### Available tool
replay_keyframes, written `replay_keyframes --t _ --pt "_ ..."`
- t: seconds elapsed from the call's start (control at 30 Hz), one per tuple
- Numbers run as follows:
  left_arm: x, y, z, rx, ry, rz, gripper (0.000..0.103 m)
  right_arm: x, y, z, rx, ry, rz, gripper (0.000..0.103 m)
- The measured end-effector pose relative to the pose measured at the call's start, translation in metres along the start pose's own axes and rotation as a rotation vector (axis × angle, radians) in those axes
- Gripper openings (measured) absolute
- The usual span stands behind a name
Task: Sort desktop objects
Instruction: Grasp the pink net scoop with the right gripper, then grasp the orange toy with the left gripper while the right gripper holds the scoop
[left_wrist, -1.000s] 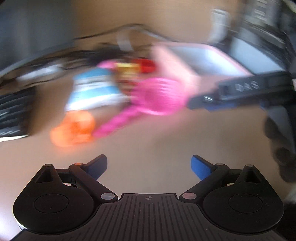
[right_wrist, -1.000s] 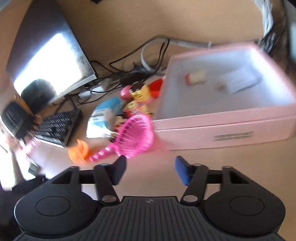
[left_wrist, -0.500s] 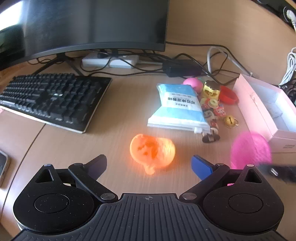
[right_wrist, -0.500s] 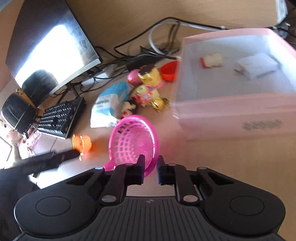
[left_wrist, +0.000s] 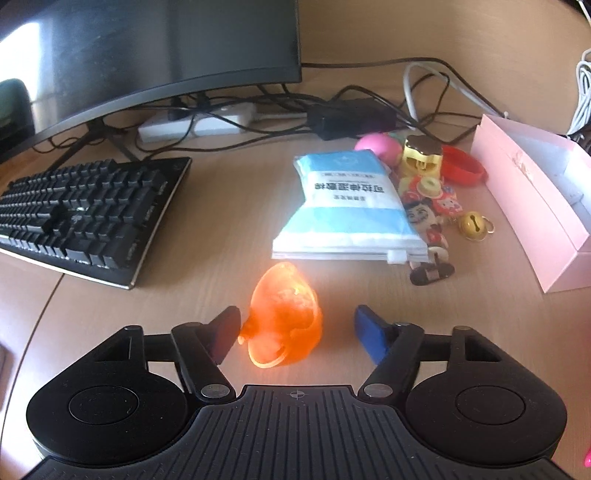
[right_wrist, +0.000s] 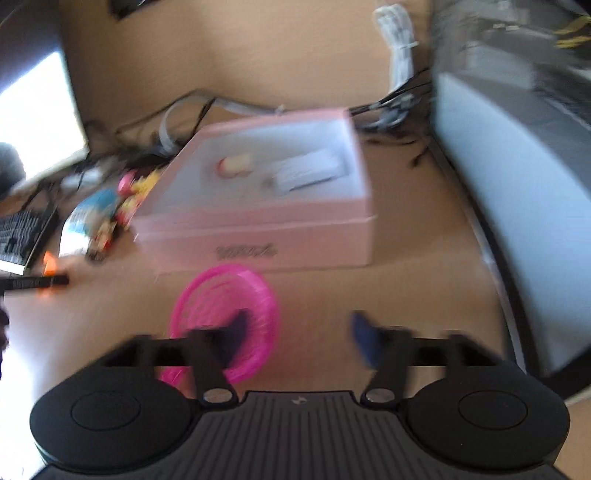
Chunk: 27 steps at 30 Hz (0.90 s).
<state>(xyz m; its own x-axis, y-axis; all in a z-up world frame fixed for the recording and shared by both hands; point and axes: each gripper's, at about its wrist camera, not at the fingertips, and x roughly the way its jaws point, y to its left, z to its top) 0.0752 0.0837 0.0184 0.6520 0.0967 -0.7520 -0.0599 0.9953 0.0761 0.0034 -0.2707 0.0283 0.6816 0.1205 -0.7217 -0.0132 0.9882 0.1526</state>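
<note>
An orange translucent toy (left_wrist: 284, 317) lies on the desk between the fingers of my open left gripper (left_wrist: 297, 332), not clamped. My right gripper (right_wrist: 299, 332) is open; the pink mesh scoop (right_wrist: 225, 314) lies on the desk under its left finger, in front of the pink box (right_wrist: 258, 236). That view is blurred. The box (left_wrist: 532, 206) holds a small toy (right_wrist: 234, 166) and a white packet (right_wrist: 310, 171). A blue-white pouch (left_wrist: 347, 206) and a pile of small toys (left_wrist: 428, 192) lie left of the box.
A black keyboard (left_wrist: 81, 214) and a monitor (left_wrist: 147, 48) stand at the left. Cables and a power strip (left_wrist: 199, 123) run behind the pile. A grey computer case (right_wrist: 517, 155) stands right of the box.
My right gripper, shut on the pink scoop half a second ago, has opened and swung right toward the box. My left gripper has moved in around the orange toy.
</note>
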Motion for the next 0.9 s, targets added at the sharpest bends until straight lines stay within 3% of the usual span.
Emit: replay_keyframes --t 0.13,0.3,0.4,0.5,0.63,0.77,0.9 --pt "-0.007 -0.010 -0.004 0.036 -0.022 0.017 0.048 -0.007 -0.005 -0.002 0.025 -0.031 -0.004 0.084" --pt "-0.019 -0.022 -0.014 0.062 -0.011 -0.020 0.047 -0.004 0.002 -0.017 -0.036 -0.014 -0.022 0.086" --pt "-0.032 -0.035 -0.026 0.091 0.004 -0.099 0.049 -0.004 0.008 -0.026 -0.067 -0.007 -0.021 0.088" --pt "-0.043 -0.047 -0.035 0.091 0.020 -0.154 0.061 -0.002 0.013 -0.029 -0.080 -0.003 -0.016 0.088" --pt "-0.053 -0.055 -0.043 0.061 0.054 -0.233 0.069 -0.005 0.016 -0.030 -0.088 -0.013 -0.015 0.092" --pt "-0.068 -0.062 -0.051 0.087 0.034 -0.310 0.079 -0.008 0.018 -0.031 -0.093 -0.030 -0.014 0.099" --pt "-0.081 -0.065 -0.055 0.122 -0.004 -0.286 0.082 -0.010 0.021 -0.031 -0.103 -0.041 -0.009 0.099"
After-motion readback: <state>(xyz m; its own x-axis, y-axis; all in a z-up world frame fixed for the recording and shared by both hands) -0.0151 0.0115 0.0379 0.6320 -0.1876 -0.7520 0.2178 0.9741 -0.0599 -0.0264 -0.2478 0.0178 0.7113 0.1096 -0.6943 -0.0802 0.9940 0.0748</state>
